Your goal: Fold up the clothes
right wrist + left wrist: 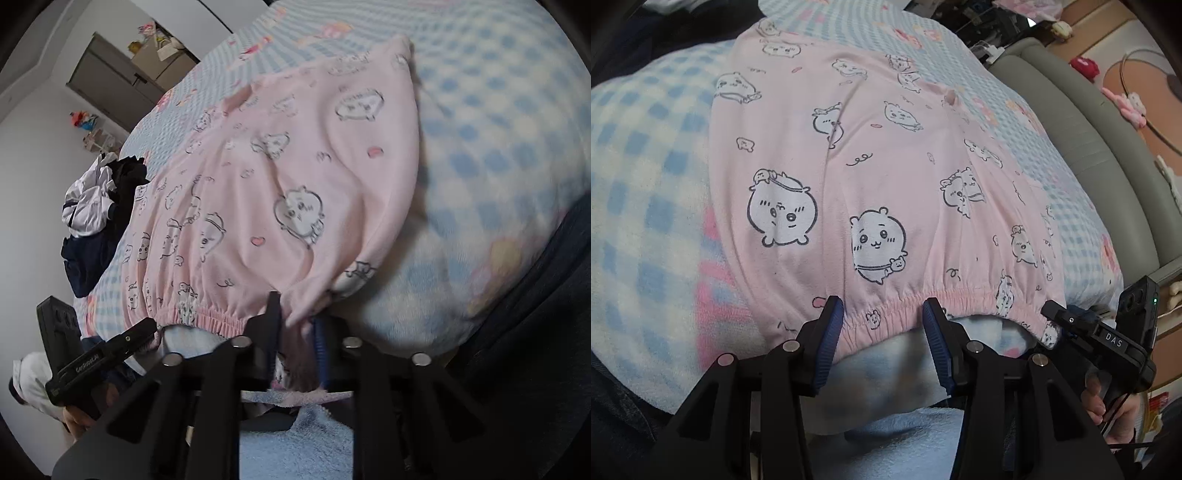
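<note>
Pink pyjama bottoms [849, 166] with white cartoon animals lie spread on the bed, elastic waistband [905, 306] nearest me. My left gripper [881, 306] is open, its blue-padded fingers straddling the waistband's middle without pressing it. The right gripper [1056, 314] shows at the waistband's right end, held by a hand. In the right wrist view the same bottoms [295, 184] fill the middle, and my right gripper [295, 325] is shut on a bunched corner of the waistband. The left gripper [147, 326] is visible further along the waistband [218, 317].
A blue-and-white checked blanket [646, 184] covers the bed under the bottoms. A pile of dark and white clothes [99, 206] sits at the bed's far side. A grey padded bed edge [1089, 129] runs along the right, with toys and a cable on the floor [1130, 103] beyond.
</note>
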The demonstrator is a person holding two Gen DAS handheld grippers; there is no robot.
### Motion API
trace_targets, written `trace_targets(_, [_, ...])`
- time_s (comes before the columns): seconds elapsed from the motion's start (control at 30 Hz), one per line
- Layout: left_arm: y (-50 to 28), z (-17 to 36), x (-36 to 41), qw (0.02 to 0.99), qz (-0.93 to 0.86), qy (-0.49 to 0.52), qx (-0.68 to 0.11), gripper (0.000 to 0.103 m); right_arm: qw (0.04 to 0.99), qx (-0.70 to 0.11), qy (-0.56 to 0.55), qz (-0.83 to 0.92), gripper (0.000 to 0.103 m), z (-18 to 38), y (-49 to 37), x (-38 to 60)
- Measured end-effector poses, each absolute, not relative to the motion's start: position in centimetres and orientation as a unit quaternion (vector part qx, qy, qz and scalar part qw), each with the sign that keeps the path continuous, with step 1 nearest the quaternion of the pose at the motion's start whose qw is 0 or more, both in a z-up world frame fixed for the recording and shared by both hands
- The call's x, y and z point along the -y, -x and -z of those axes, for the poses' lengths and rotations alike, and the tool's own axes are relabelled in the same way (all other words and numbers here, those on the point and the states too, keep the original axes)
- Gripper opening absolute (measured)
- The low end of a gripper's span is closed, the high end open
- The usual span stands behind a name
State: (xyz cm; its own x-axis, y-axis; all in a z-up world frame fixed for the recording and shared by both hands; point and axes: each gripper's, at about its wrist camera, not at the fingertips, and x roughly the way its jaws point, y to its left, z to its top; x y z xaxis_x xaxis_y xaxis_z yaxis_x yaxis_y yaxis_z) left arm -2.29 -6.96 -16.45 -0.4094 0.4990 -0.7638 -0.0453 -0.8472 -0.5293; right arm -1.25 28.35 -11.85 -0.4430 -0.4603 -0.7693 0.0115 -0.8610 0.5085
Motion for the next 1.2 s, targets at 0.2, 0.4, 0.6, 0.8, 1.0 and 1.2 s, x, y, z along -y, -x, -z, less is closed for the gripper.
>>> trace_targets(0.2, [2.2,15.6,6.4,0.170,-0.822,0.503,0.203,0.047,0.170,0.213,-0.486,0.830,0.006,8.9,2.7,-27.1])
trace_targets(0.4, [1.8,14.8,6.8,0.178,-0.825,0.492,0.212,0.047,0.274,0.155,-0.451,0.835,0.008,5.0,5.6,-19.0])
trace_targets(0.6, [1.0,13.8,7.6,0.188,-0.826,0.485,0.220,0.047,0.315,0.131,-0.526,0.779,0.034,9.0,6.1,-14.9])
trace_targets(0.8, [3.1,11.8,7.0,0.234,-0.819,0.471,0.229,0.047,0.298,0.162,-0.473,0.813,0.042,6.4,2.7,-19.6])
trace_targets(1.0, [8.2,14.0,3.3,0.257,-0.753,0.560,0.231,0.047,0.276,0.107,-0.520,0.801,0.044,9.2,0.9,-20.3])
trace_targets(1.2, [9.7,13.9,2.7,0.263,-0.736,0.571,0.252,0.045,0.274,0.087,-0.534,0.795,0.046,11.1,2.0,-18.5])
